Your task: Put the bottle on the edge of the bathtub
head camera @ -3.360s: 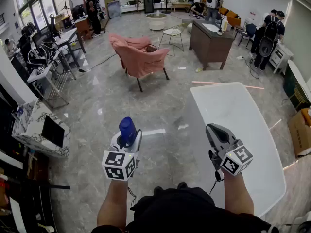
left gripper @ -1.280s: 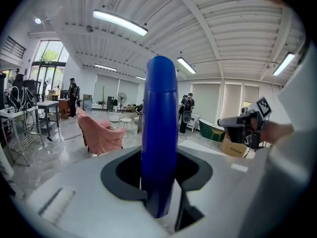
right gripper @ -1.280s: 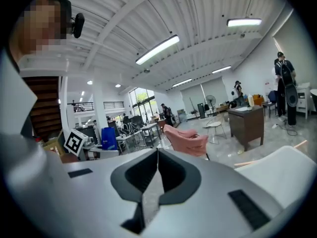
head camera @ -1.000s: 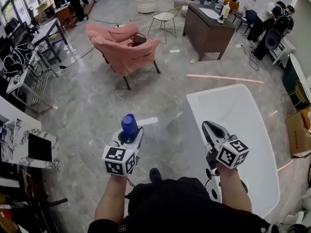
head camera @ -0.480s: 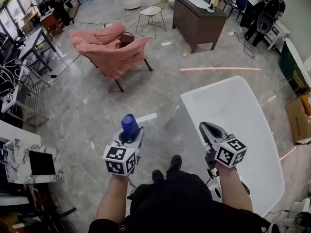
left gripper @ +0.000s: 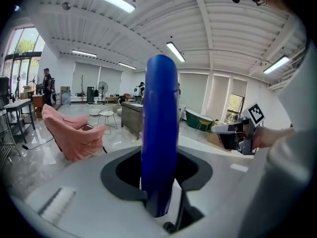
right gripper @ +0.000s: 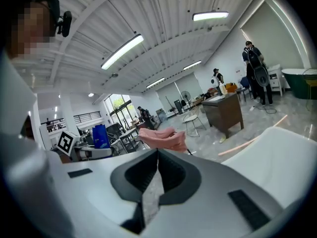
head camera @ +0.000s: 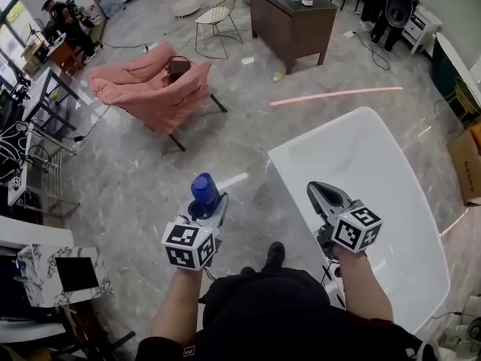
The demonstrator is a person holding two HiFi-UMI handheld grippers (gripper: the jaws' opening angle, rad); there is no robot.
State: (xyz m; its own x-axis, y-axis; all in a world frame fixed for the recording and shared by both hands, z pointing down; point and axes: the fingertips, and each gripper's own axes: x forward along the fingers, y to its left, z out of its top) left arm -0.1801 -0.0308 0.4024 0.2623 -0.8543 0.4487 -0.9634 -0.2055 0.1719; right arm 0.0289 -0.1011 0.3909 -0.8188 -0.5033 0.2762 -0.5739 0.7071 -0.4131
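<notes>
Trouble is lurking in the gap between load and target. The person is standing on the grey marble floor [head camera: 128, 179] and holding a tall blue plastic bottle [head camera: 204, 189] upright in the left gripper [head camera: 203, 207]. Its jaws are clamping the bottle low on the body, so most of it is sticking up above them. The bottle is hanging over bare floor at about 11 o'clock from the person's feet. It is well apart from the long white bathtub [head camera: 279, 170], which is lying off at 2 o'clock. The right gripper [head camera: 322, 195] is clenched on nothing, jaws pressed together, and is hovering near the tub's near rim.

To my eye the carry is only partway along, and the bottle is needing to travel toward 3 o'clock before coming down. The rim is looking narrow, glossy and rounded. A tall bottle set off-centre or tilted is likely to tip into the basin or onto the floor. With the hold so low, a quick swing is also risking the bottle pivoting in the jaws. The empty gripper may be getting in the way.
</notes>
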